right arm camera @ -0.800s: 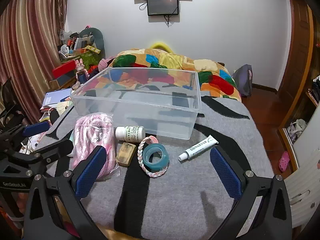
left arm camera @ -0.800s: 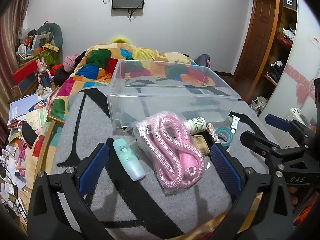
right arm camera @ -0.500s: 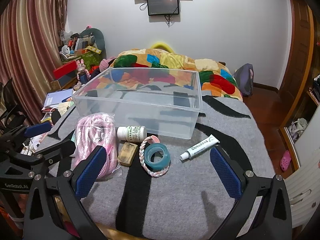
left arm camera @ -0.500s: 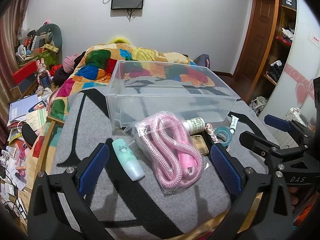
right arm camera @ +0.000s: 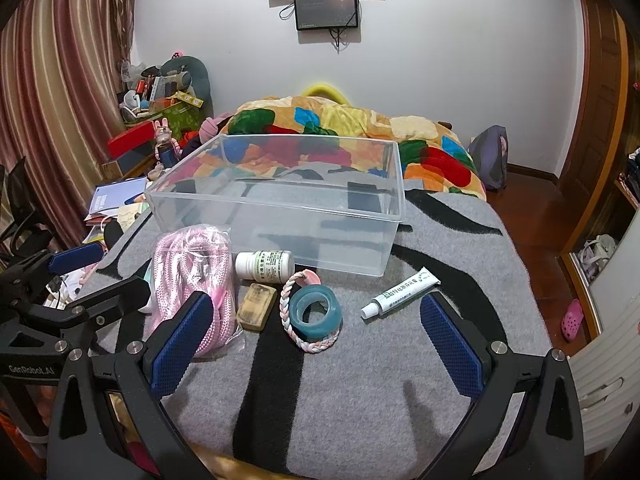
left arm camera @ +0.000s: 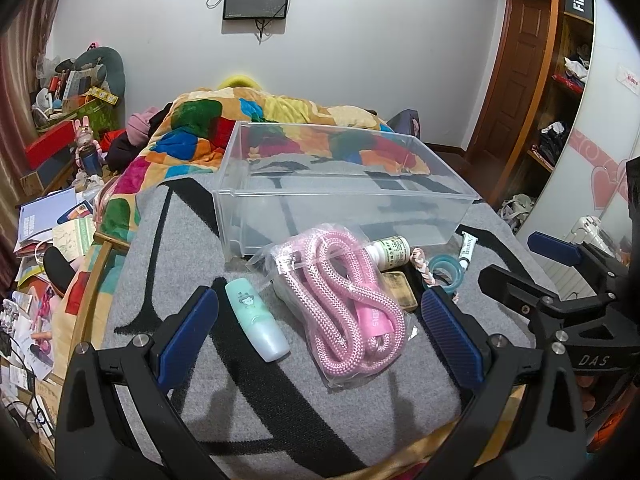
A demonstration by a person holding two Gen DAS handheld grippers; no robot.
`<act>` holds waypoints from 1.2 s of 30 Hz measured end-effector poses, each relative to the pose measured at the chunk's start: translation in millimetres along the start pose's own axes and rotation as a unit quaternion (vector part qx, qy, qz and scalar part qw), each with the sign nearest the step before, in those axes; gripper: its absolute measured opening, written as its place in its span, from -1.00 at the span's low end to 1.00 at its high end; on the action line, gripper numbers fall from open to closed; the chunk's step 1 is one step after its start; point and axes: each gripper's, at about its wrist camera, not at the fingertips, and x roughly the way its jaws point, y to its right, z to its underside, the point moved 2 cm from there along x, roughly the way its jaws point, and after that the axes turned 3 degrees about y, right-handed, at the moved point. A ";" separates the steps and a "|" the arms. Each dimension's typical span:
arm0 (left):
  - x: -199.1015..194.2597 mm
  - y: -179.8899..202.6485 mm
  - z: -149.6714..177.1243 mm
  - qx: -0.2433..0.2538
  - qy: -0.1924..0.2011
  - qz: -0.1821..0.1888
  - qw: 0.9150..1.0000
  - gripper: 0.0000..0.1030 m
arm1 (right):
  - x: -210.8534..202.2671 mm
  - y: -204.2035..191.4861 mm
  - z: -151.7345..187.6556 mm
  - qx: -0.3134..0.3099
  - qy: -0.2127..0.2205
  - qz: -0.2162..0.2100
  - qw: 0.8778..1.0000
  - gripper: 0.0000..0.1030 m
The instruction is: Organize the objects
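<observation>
Clear bin sits on grey blanket; bagged pink rope, green tube, tape roll just before it. Left claw, right claw both spread, holding nothing.

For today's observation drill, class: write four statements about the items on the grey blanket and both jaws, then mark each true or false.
1. The clear bin holds nothing. True.
2. The pink rope lies loose, unbagged. False: it is inside a clear bag.
3. The left gripper and right gripper both have open jaws, holding nothing. True.
4. The white bottle stands upright. False: it lies on its side.
</observation>
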 end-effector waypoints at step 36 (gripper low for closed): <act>-1.0 0.2 -2.9 0.000 0.000 0.000 1.000 1.00 | 0.2 -0.6 0.2 0.001 -0.002 -0.001 1.000 1.00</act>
